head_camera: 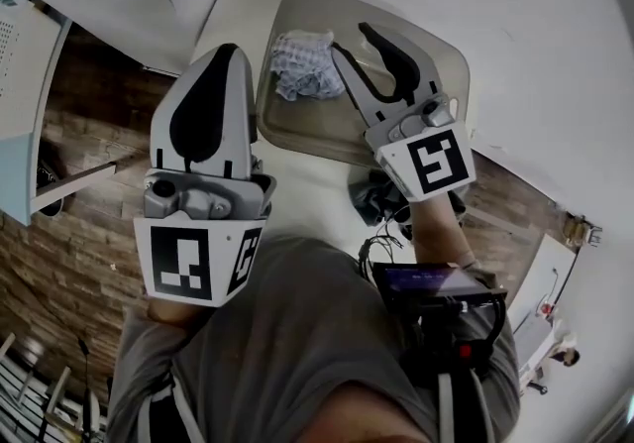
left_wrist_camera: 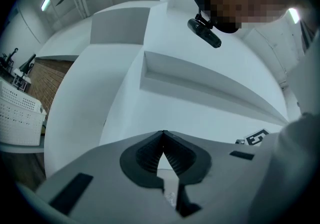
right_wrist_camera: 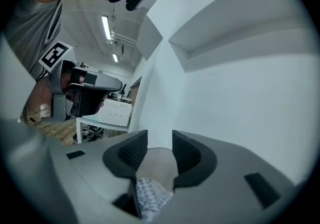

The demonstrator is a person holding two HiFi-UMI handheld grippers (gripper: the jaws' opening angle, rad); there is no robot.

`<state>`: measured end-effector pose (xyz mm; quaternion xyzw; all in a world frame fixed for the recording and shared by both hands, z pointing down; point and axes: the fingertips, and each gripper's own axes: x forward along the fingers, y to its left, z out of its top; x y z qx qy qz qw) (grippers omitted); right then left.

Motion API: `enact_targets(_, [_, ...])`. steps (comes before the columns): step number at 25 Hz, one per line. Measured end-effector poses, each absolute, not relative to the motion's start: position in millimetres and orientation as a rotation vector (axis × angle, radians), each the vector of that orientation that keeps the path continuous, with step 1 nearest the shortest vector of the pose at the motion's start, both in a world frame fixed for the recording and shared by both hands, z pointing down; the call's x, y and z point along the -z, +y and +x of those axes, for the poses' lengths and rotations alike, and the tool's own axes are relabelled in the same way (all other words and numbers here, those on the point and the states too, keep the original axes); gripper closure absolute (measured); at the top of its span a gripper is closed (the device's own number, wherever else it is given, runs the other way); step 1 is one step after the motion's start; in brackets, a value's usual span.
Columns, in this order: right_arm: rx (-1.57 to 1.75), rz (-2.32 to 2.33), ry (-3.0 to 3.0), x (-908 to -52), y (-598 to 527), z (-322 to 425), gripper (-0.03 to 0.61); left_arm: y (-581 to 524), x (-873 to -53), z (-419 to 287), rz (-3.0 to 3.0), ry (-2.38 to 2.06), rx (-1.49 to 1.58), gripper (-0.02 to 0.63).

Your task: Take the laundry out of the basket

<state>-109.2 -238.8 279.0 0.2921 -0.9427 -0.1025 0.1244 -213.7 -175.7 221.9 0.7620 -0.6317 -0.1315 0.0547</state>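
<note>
Reaching for the crumpled blue-checked cloth [head_camera: 302,62] lying in the translucent beige plastic basket [head_camera: 307,129], right gripper [head_camera: 352,40] parted just beside it, left gripper [head_camera: 226,50] closed, empty. Next, probably: lower, straddle, pinch, lift out.

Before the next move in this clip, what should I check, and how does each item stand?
1. Right gripper jaws apart: ok.
2. Checked cloth lying in the basket: ok.
3. Right gripper closed on the cloth: not ok; the cloth lies just beside the jaws, ungripped.
4. Left gripper shut, empty, off to the basket's side: ok.
5. More laundry hidden under the right gripper: cannot tell.
</note>
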Motion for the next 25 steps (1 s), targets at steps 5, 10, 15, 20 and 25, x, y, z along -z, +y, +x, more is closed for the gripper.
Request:
enact_targets(5, [0.250, 0.737, -2.688, -318, -255, -129, 0.389, -199, -249, -230, 2.256, -1.887, 0.374, 0.606])
enact_targets(10, [0.214, 0.598, -2.579, -368, -266, -142, 0.342, -217, -274, -245, 2.215, -1.871, 0.341, 0.606])
enact_targets(15, [0.127, 0.507, -2.467, -415, -268, -147, 0.273, -233, -295, -257, 2.161, -1.836, 0.355, 0.606])
enact_targets(20, [0.041, 0.443, -2.392, -459, -267, -145, 0.245, -248, -320, -260, 2.118, -1.779, 0.346, 0.606])
enact_targets(25, [0.014, 0.393, -2.322, -486, -261, -141, 0.238, -263, -333, -266, 2.090, -1.759, 0.350, 0.606])
